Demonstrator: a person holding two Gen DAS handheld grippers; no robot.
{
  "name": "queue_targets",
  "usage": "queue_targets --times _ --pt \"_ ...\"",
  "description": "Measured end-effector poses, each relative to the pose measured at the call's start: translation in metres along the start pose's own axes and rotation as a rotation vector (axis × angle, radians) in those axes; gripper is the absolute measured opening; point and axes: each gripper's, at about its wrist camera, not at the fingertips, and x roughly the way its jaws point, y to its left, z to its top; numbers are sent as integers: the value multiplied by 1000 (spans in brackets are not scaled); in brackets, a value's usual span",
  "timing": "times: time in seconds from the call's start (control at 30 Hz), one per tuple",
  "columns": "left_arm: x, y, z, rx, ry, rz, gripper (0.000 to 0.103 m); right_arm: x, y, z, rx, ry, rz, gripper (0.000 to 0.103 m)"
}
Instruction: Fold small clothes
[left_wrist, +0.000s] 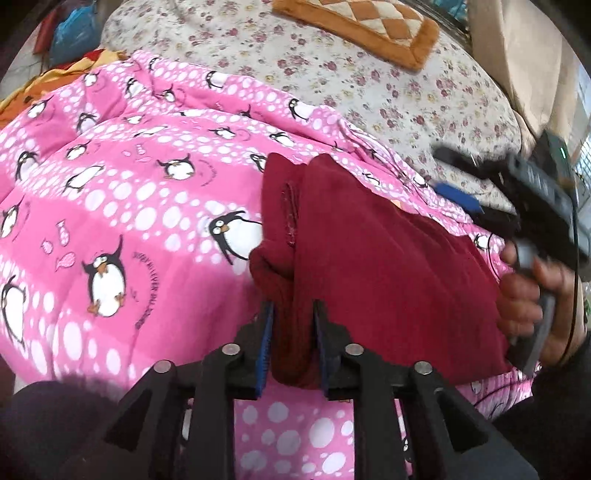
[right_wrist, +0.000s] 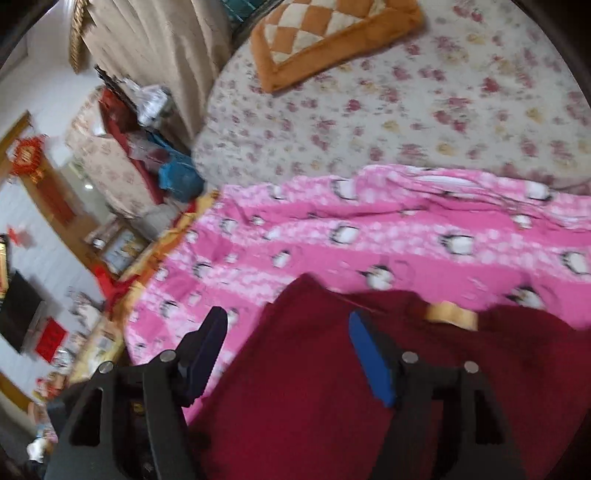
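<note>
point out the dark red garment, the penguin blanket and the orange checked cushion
dark red garment (left_wrist: 388, 266), left wrist view, on the flat middle of the cloth
penguin blanket (left_wrist: 129, 192), left wrist view, on a bare pink spotted patch
orange checked cushion (right_wrist: 325, 40), right wrist view, on its checked centre

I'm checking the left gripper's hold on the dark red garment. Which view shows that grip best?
The left wrist view: the left gripper is shut on a bunched fold of the dark red garment. The right wrist view shows only the garment spread out, not that grip.
</note>
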Motion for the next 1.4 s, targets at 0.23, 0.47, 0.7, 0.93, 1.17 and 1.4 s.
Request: queue_targets --times 0.23,0.47,0.7,0.93,1.17,1.4 --pt "-27 38 39 -118 -95 -9 29 -65 -26 -59 35 2 -230 73" --pt "84 41 88 -144 232 -274 32 -76 -43 -98 31 113 -376 73" --pt "97 34 83 -65 206 -213 7 -84 -51 -103 53 105 -344 72" --pt "63 -9 84 11 92 -172 0 -105 -47 -100 41 23 -362 72" --pt "33 -100 91 73 50 -224 0 -140 -70 -104 115 -55 -379 72" --pt "38 -161 80 68 71 -258 0 -178 -100 -116 194 -103 -413 72"
